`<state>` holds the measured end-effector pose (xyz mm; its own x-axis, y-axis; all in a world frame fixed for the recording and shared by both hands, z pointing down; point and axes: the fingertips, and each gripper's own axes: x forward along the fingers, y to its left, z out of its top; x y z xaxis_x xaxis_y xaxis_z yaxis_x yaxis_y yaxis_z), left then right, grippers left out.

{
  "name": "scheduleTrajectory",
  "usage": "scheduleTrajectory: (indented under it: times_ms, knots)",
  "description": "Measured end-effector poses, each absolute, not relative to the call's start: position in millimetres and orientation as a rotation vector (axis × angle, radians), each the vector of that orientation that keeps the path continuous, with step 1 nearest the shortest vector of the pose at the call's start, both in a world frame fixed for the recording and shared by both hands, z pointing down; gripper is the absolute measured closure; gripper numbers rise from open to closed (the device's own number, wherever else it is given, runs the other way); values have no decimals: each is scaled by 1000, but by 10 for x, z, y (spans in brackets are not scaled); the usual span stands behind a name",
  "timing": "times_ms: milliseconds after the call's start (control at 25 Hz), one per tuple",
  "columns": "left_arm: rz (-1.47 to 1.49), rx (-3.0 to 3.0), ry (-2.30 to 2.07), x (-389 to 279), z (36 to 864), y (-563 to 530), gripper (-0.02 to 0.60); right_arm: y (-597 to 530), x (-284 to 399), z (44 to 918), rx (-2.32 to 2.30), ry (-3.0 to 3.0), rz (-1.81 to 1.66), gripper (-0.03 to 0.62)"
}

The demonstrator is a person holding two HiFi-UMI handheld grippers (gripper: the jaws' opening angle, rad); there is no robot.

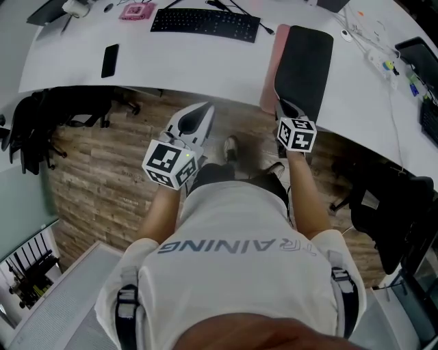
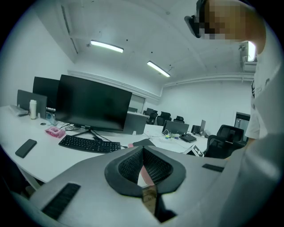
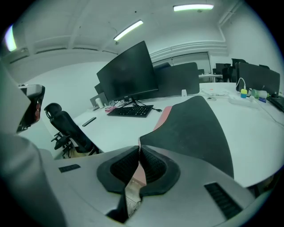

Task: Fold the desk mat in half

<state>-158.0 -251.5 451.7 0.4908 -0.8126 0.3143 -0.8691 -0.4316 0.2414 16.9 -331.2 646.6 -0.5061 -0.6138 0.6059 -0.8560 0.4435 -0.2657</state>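
Observation:
The desk mat lies on the white desk at the right, black side up, with a pink strip showing along its left edge. My right gripper sits at the mat's near end by the desk edge. In the right gripper view the right gripper is shut on the near corner of the mat, whose pink underside shows at the left. My left gripper hovers over the floor in front of the desk, left of the mat. Its jaws are shut with nothing between them, as the left gripper shows.
A black keyboard, a phone and a small pink item lie on the desk to the left of the mat. Cables and a power strip lie on the right. Office chairs stand on both sides. A monitor stands behind the keyboard.

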Motion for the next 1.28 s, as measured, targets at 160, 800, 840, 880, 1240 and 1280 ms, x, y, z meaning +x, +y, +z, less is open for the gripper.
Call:
scheduleTrajectory:
  times_ms: [160, 800, 840, 880, 1240, 1280]
  knots:
    - [211, 2339, -1431, -1734, 4559, -2496, 554, -3289, -32, 6651, 1163, -2236, 750, 557]
    - [169, 2389, -1426, -1465, 4351, -2650, 554, -3202, -15, 6136, 1002, -2377, 658, 434]
    - [166, 2412, -1422, -1397, 4297, -2680, 554, -3247, 94, 5936, 1042, -2410, 625, 449]
    - [169, 2438, -1421, -1333, 4244, -2711, 554, -3289, 212, 5731, 1080, -2438, 586, 462]
    - [85, 2582, -1375, -713, 3794, -2979, 554, -3372, 1429, 4005, 1516, -2546, 294, 567]
    - [72, 2597, -1363, -623, 3747, -3009, 554, -3339, 1543, 3882, 1565, -2557, 288, 569]
